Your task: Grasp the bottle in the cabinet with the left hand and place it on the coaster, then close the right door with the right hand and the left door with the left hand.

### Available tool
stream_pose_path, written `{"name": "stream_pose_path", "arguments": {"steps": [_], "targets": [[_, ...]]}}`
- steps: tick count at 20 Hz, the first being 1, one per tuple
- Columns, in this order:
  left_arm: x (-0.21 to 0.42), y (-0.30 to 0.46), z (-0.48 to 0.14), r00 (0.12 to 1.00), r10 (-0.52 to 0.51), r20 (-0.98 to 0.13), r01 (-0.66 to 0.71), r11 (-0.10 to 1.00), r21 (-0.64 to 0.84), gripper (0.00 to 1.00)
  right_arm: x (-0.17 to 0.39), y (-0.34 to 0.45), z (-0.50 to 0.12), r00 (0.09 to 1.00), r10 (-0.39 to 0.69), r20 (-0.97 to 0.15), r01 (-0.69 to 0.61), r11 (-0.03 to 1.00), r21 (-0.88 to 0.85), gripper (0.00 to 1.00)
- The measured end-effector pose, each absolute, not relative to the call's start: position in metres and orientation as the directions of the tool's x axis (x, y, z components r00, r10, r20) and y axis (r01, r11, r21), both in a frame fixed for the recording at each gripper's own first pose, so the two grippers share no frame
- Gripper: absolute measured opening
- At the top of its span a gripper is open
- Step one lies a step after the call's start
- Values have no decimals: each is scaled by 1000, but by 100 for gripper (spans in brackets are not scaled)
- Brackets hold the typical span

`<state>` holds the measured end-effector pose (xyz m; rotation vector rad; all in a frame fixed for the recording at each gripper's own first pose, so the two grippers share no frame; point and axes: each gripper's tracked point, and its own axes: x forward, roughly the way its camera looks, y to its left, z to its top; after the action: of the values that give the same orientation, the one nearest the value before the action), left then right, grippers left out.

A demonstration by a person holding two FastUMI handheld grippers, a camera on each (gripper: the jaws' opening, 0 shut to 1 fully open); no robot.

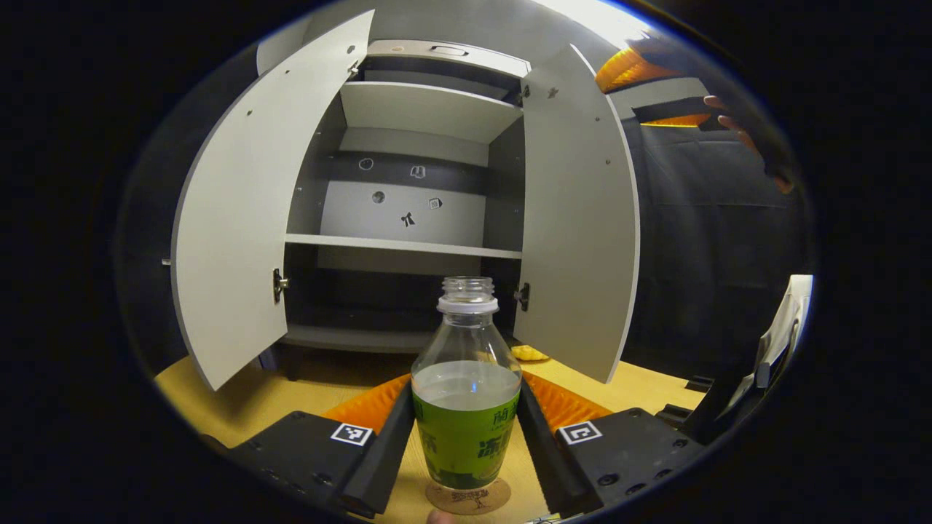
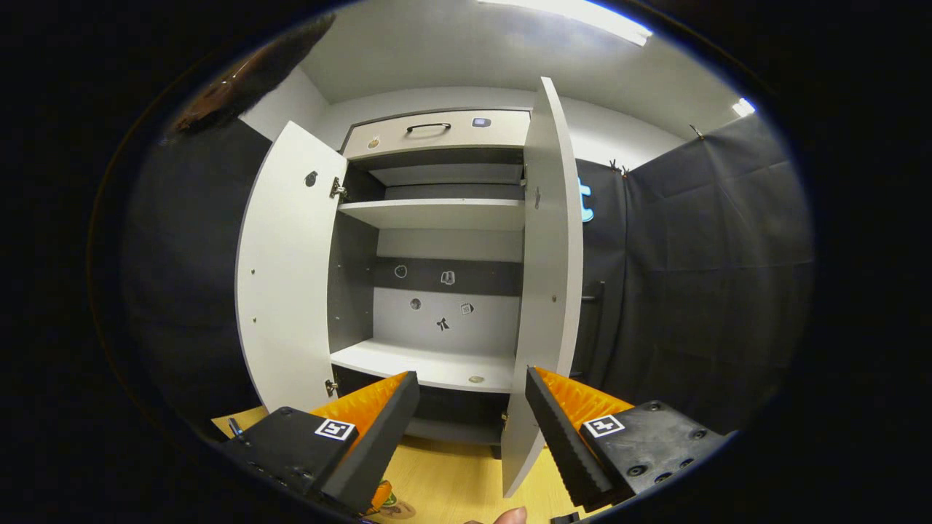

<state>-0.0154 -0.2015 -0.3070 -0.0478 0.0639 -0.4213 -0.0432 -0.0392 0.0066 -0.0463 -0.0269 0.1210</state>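
Note:
A clear bottle (image 1: 466, 429) with a green label, no cap and some liquid stands upright on a round brown coaster (image 1: 467, 498) on the wooden table. My left gripper (image 1: 466, 386) is shut on it, one finger against each side of the label. Behind it the grey cabinet (image 1: 422, 109) has its left door (image 1: 240, 218) and right door (image 1: 579, 218) swung wide. My right gripper (image 2: 472, 375) is open and holds nothing, raised in front of the cabinet, with the right door (image 2: 550, 255) edge-on just past its fingers. The left door (image 2: 284, 276) stands open too.
The cabinet shelves (image 2: 429, 364) are bare. A drawer with a dark handle (image 2: 428, 127) tops the cabinet. A small yellow object (image 1: 528, 354) lies on the table (image 1: 240, 400) by the right door's foot. A white object (image 1: 783, 327) stands far right.

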Motion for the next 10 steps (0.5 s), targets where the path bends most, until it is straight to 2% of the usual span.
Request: {"name": "stream_pose_path", "arguments": {"steps": [3,10], "targets": [[-14,-204,-329,907,-416,-63,412,909,-67,77,-40,-41,-4,992,124,-15,-125,988,-89,98],[-16,-217,-348,897,-433,-88,430,901,-57,78,-33,-52,-6,995,98,-34,-100,993,-63,98]]}}
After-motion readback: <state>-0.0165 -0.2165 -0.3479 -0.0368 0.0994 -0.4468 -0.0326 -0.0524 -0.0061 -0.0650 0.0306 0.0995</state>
